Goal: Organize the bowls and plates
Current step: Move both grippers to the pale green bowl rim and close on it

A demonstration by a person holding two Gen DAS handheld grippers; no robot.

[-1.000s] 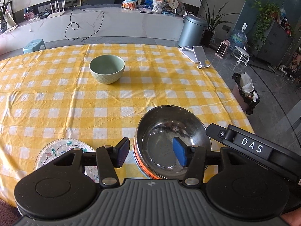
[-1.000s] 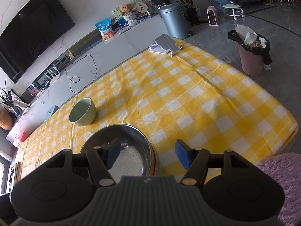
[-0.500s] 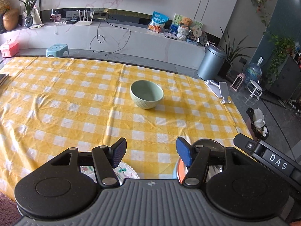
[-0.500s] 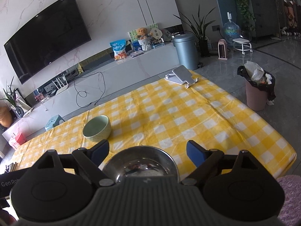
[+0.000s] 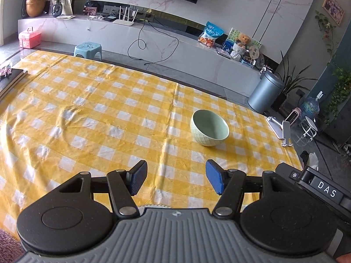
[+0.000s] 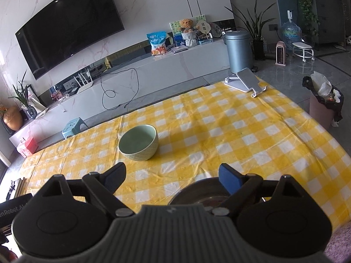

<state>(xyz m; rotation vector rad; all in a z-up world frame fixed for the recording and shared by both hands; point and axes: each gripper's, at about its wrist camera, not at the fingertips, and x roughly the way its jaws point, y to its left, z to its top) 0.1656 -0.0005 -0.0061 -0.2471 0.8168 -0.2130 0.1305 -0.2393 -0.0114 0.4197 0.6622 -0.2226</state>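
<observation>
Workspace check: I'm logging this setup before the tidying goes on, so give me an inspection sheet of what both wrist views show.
Surface: table under a yellow checked cloth, wrinkled.
Job's things: green bowl upright, empty, standing alone; steel bowl at the near edge, mostly hidden by the right gripper; scalloped plate edge barely showing.
Clutter: white folding stand at the far corner; dark books at the left edge.
Grippers: left gripper open, empty; right gripper open, empty; both have just been opening.
Cables: black cable hanging down the TV bench.
Surroundings: TV, grey bin, plants, blue stool.
</observation>
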